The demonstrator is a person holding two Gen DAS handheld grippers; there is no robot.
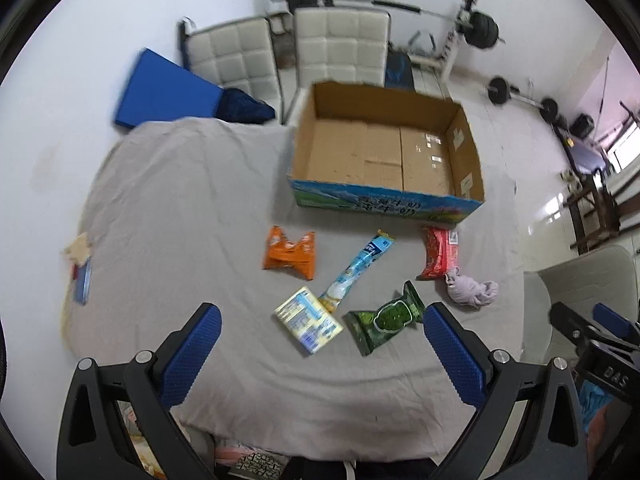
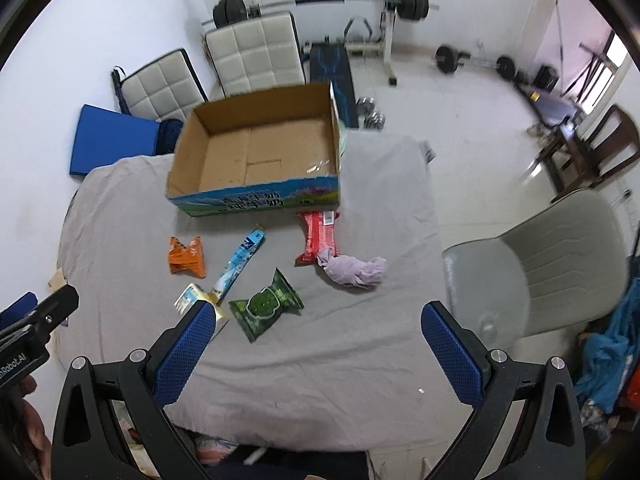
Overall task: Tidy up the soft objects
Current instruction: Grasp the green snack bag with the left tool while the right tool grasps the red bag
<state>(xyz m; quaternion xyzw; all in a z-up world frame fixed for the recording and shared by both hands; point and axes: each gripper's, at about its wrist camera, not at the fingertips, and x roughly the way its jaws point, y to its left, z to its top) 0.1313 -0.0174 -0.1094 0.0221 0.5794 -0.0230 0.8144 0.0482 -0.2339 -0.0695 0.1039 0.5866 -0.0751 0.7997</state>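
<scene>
An open cardboard box (image 1: 384, 152) (image 2: 256, 152) with nothing inside stands at the far side of a grey-clothed table (image 1: 180, 200). In front of it lie an orange packet (image 1: 290, 254) (image 2: 186, 258), a long light-blue pouch (image 1: 356, 270) (image 2: 239, 266), a red packet (image 1: 438, 254) (image 2: 320, 236), a lilac cloth bundle (image 1: 472, 290) (image 2: 354, 270), a green packet (image 1: 386, 318) (image 2: 266, 304) and a pale yellow packet (image 1: 308, 318) (image 2: 192, 298). My left gripper (image 1: 322, 354) hovers open above the near edge, nothing between its fingers. My right gripper (image 2: 318, 352) is open too, to the right.
Two white padded chairs (image 1: 288, 52) and a blue mat (image 1: 164, 90) stand behind the table. A grey plastic chair (image 2: 552, 264) is at the right. Barbells and a weight rack (image 2: 396, 4) fill the far floor. A small blue item (image 1: 82, 280) lies at the table's left edge.
</scene>
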